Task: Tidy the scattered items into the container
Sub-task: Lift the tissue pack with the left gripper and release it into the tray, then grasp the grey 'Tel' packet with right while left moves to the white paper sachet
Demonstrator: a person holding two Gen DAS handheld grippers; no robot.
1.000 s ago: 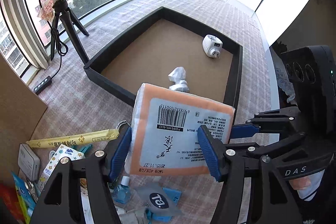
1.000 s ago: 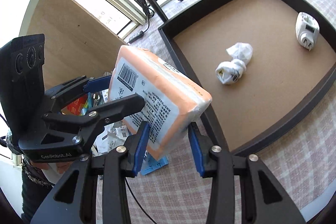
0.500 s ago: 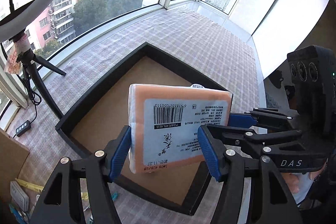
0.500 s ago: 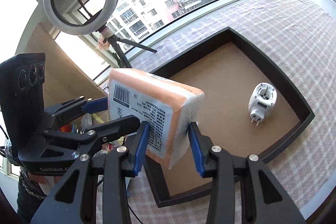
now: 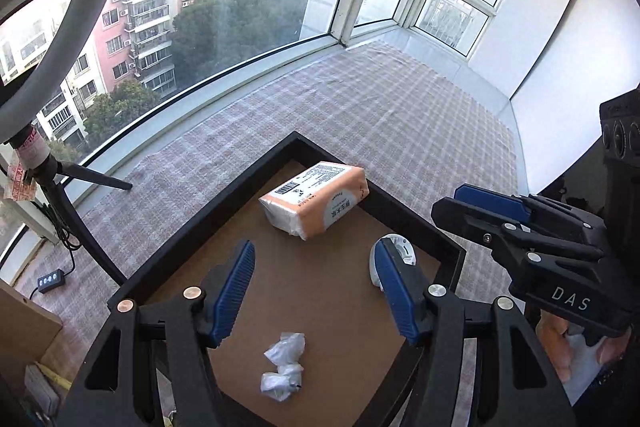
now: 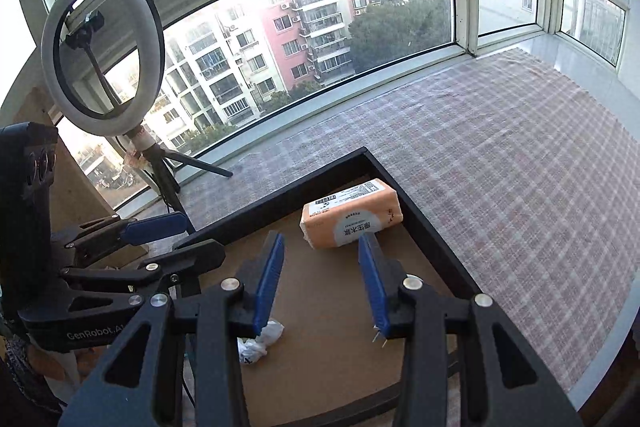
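The tissue pack [image 6: 351,217] lies in the tray's [image 6: 430,227] far corner. The right gripper [image 6: 322,277] hangs above it, jaws apart.

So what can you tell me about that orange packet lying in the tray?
The orange packet is a soft-looking brick shape wrapped in shiny plastic, peach-orange with white ends. One face carries a white label with a barcode and small print, another a pale round patch with Chinese characters. It lies flat on the brown floor of the black-walled tray, in the far corner, close against the walls; whether it touches them is unclear. Neither gripper holds it: both stand open, short of it.
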